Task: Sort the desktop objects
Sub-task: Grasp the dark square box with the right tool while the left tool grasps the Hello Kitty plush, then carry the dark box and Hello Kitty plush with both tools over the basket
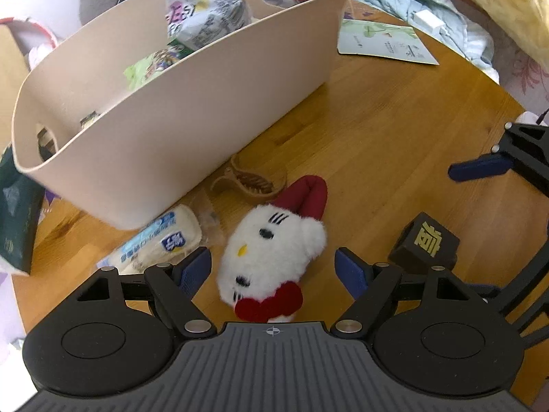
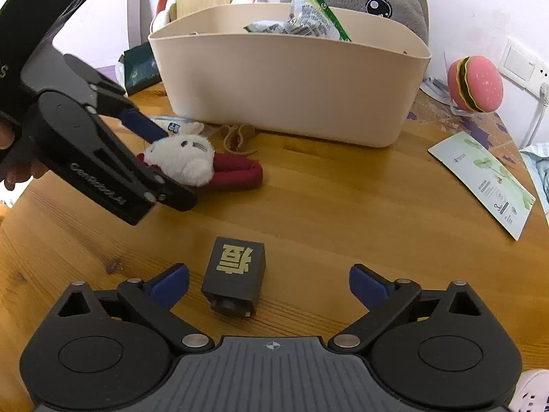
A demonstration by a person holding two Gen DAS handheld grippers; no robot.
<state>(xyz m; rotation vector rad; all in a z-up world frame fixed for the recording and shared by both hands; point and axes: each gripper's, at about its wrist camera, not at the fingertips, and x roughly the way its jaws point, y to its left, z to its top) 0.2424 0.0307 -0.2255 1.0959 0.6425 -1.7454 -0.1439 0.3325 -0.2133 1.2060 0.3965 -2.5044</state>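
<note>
A white plush cat (image 1: 271, 254) with a red bow and red hat lies on the round wooden table (image 1: 394, 130). My left gripper (image 1: 272, 269) is open, its blue pads on either side of the cat and not touching it. From the right wrist view, the left gripper (image 2: 164, 161) straddles the plush cat (image 2: 182, 159). A black cube (image 2: 235, 271) with a gold character stands between the fingers of my open right gripper (image 2: 271, 286), nearer the left pad. A beige basket (image 1: 178, 120) with snack bags stands behind.
A brown hair claw (image 1: 247, 182) and a white-blue packet (image 1: 161, 240) lie by the basket's wall. The black cube (image 1: 425, 243) is right of the cat. A leaflet (image 2: 487, 178), a burger toy (image 2: 475, 84), a grey plush (image 2: 370, 3) and a dark green box (image 2: 140, 67) ring the table.
</note>
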